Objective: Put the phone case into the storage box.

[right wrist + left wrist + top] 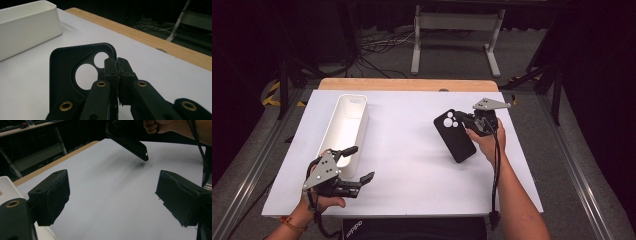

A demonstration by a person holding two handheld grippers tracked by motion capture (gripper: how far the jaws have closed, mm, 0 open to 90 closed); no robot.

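The right hand-held gripper [463,118] sits toward the far right of the table [412,165], its jaws pressed together on the edge of a black phone case [454,136] beside the camera cutouts. In the right gripper view the two jaws meet with only the case's thin wall between them, and the case [63,75] fans out to the left, its round lens holes showing the white table through them. In the left gripper view the case [130,142] appears tilted, its lower corner hanging just above the table with a soft shadow beneath, so it seems lifted rather than lying flat.

From above, the case's long axis runs diagonally, from the clamped camera end near the jaws down toward the person's side of the table. A long white bin [346,132] lies well apart to the left, its long axis running near to far, open side up and, as far as can be seen, with nothing in it. From the held case the bin lies leftward across bare table, which is likely the way the case must travel.

The left hand-held gripper [357,162] rests near the bin's near end, jaws spread wide and holding nothing. It is the nearer one to the bin; the right one alone has the case.
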